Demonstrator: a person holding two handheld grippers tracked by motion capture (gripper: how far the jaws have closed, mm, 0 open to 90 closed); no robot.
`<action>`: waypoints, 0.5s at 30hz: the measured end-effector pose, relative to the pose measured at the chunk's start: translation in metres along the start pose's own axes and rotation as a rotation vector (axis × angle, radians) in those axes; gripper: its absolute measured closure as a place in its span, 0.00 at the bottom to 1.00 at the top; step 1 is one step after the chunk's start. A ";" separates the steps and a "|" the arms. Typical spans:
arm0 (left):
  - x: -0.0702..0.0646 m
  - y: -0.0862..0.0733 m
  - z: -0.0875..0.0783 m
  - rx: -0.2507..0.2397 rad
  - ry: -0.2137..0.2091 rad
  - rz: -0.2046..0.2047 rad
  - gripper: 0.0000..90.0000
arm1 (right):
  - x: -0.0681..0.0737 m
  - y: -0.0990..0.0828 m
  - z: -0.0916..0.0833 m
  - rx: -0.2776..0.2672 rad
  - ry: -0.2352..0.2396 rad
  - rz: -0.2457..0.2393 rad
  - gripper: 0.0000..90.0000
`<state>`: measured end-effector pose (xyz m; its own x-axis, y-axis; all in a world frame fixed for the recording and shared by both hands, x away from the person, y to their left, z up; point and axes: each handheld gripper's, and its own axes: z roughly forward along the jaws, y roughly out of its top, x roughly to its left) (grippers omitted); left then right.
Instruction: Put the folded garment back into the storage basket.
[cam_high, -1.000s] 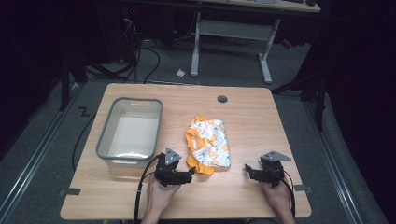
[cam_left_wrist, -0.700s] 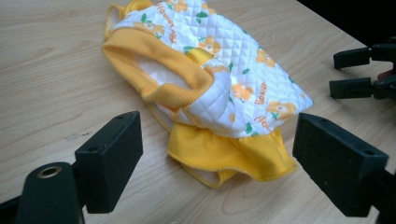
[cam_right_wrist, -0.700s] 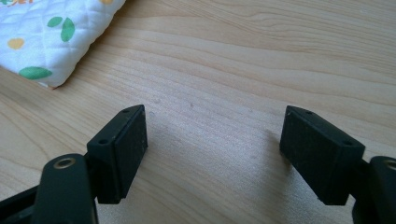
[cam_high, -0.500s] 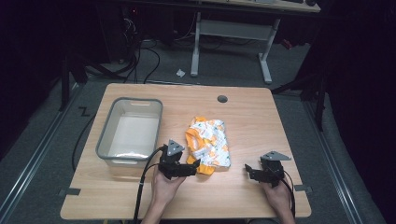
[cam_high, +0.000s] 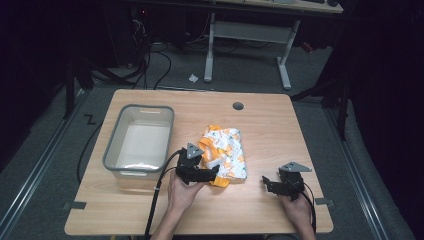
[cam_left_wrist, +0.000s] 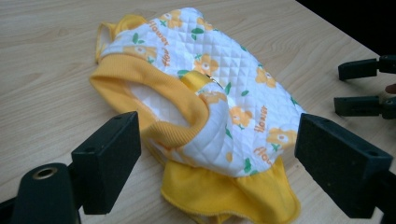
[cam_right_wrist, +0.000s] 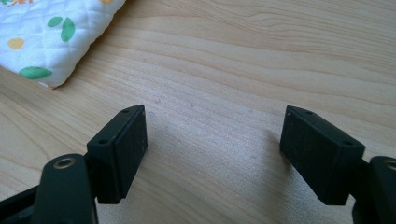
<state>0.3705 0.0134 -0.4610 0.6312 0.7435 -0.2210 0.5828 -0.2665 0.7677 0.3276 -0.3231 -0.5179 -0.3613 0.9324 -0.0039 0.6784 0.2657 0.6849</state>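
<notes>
with jaws spread wide at the quilted garment (cam_left_wrist: 205, 107), left gripper (cam_high: 212, 174) should bite its yellow hem squarely; right gripper (cam_high: 267, 183) waits unclenched beside it.

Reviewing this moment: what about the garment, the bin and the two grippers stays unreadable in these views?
- Garment: its underside lies against the table; in the right gripper view the frame edge cuts it to a corner.
- Bin: the high view is too small to show whether anything lies inside.
- Left gripper: the bottom edge crops its body.
- Right gripper: likewise cropped.
</notes>
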 end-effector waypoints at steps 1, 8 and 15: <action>0.000 0.001 0.000 -0.005 -0.001 -0.003 0.16 | 0.000 0.000 0.000 0.000 0.000 -0.001 0.26; -0.003 0.013 0.013 0.013 0.018 -0.001 0.15 | 0.000 0.000 0.000 0.000 0.000 0.001 0.26; 0.000 0.021 0.040 0.066 0.065 -0.010 0.06 | 0.000 0.000 0.000 0.001 0.000 0.000 0.26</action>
<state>0.4032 -0.0165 -0.4690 0.5924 0.7836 -0.1873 0.6226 -0.2977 0.7237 0.3272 -0.3231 -0.5178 -0.3616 0.9323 -0.0039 0.6787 0.2661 0.6845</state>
